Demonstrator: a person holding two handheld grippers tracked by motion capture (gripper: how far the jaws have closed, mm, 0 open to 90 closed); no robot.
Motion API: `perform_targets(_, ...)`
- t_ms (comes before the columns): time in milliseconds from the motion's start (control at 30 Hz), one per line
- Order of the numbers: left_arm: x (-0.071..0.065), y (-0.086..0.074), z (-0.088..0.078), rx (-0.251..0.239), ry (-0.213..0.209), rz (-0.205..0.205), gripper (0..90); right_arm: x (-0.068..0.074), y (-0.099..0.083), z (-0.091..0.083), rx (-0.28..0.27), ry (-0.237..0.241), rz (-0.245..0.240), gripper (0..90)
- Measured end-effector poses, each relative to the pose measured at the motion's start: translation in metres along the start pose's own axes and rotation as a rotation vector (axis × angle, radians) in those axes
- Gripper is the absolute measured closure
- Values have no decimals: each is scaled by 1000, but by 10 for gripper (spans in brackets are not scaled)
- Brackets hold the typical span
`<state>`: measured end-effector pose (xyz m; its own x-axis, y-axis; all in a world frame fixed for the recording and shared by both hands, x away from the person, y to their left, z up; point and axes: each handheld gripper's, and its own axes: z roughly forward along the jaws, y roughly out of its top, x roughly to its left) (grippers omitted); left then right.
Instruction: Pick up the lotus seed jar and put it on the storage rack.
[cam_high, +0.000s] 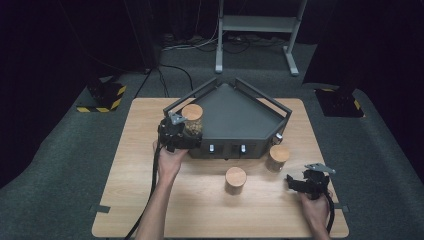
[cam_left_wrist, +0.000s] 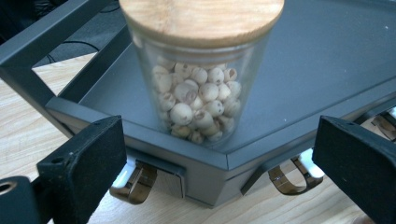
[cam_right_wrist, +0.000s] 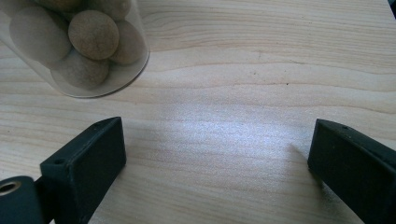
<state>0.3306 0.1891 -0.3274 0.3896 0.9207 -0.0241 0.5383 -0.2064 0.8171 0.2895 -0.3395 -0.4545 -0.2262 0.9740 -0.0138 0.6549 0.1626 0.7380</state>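
Note:
A glass jar of pale round seeds (cam_left_wrist: 201, 98) with a wooden lid (cam_high: 192, 111) stands upright on the front left corner of the dark grey tray (cam_high: 235, 117). My left gripper (cam_high: 186, 136) (cam_left_wrist: 219, 140) is open just in front of the tray's rim, and the jar sits beyond its jaws, untouched. Two more wooden-lidded jars (cam_high: 235, 180) (cam_high: 277, 157) stand on the table in front of the tray. My right gripper (cam_high: 294, 183) (cam_right_wrist: 215, 135) is open low over the bare wood at the right front. A jar of brown balls (cam_right_wrist: 79, 46) stands ahead and to the left of its jaws.
The tray (cam_left_wrist: 327, 60) is five-sided, with raised frame bars and small clear latches (cam_left_wrist: 135, 184) on its front wall. The wooden table (cam_high: 140, 200) is bare at the left and front. Past its far edge are a dark floor, cables and a metal stand (cam_high: 255, 30).

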Motion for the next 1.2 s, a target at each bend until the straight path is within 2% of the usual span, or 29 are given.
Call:
perform_targets(500,-2,-12,-1,17,-9,9,29,0,0,0,0,-1,0,34)
perform_targets(733,0,-18,-1,23,-17,2,29,0,0,0,0,-1,0,34)
perform_targets(833,3,-20,1,32,-35,-6,32,0,0,0,0,-1,0,34)
perform_targets(1200,1,-28,2,41,-39,-5,25,0,0,0,0,-2,0,34)
